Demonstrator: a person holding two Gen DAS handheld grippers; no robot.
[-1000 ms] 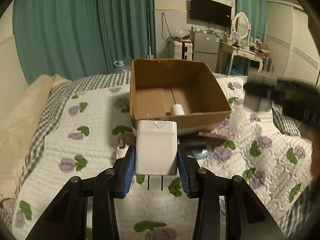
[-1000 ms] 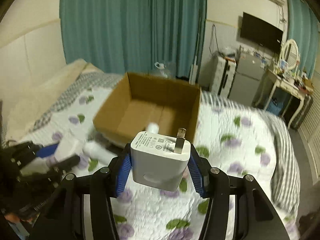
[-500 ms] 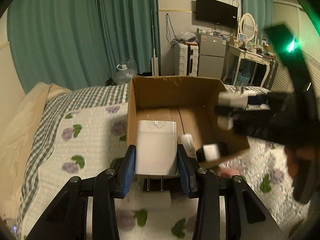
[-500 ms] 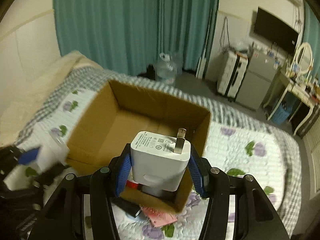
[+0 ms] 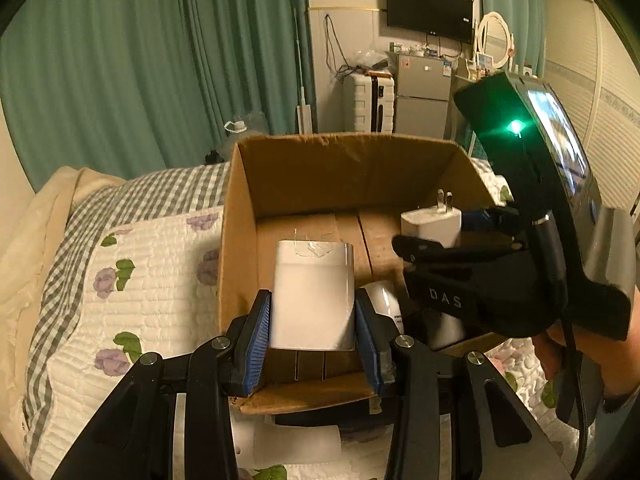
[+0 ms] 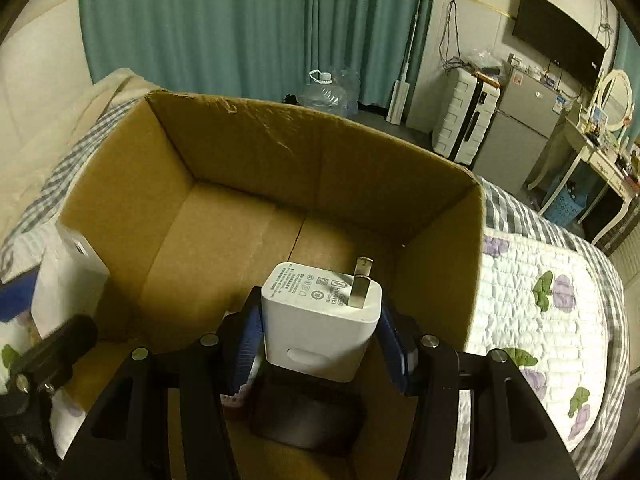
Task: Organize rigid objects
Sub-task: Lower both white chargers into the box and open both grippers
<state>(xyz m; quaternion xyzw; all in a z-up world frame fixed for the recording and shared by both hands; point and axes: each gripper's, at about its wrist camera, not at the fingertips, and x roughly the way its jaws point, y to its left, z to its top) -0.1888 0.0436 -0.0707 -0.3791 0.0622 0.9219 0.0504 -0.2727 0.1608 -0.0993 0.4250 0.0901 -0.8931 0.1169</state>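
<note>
My left gripper [image 5: 314, 320] is shut on a white charger block [image 5: 312, 294], prongs pointing back at me, held over the near edge of the open cardboard box [image 5: 304, 168]. My right gripper [image 6: 320, 340] is shut on a white plug adapter [image 6: 320, 316] with a metal prong up, held inside the cardboard box [image 6: 280, 160] above its floor. The right gripper [image 5: 460, 236] with its adapter [image 5: 432, 222] shows at the right of the left wrist view. A white cylinder [image 5: 384, 298] lies in the box. The left charger [image 6: 68, 276] shows at the box's left side.
The box sits on a floral quilt [image 5: 132, 288] on a bed [image 6: 552, 300]. A dark flat object [image 6: 308, 416] lies under the right gripper. Green curtains [image 5: 140, 60], a suitcase [image 6: 464, 116], a fridge [image 5: 420, 92] and a dressing table [image 6: 592, 152] stand beyond.
Both grippers have moved forward to the box. The right one now holds its adapter inside the box; the left one holds its charger over the near edge. Both stay shut.
</note>
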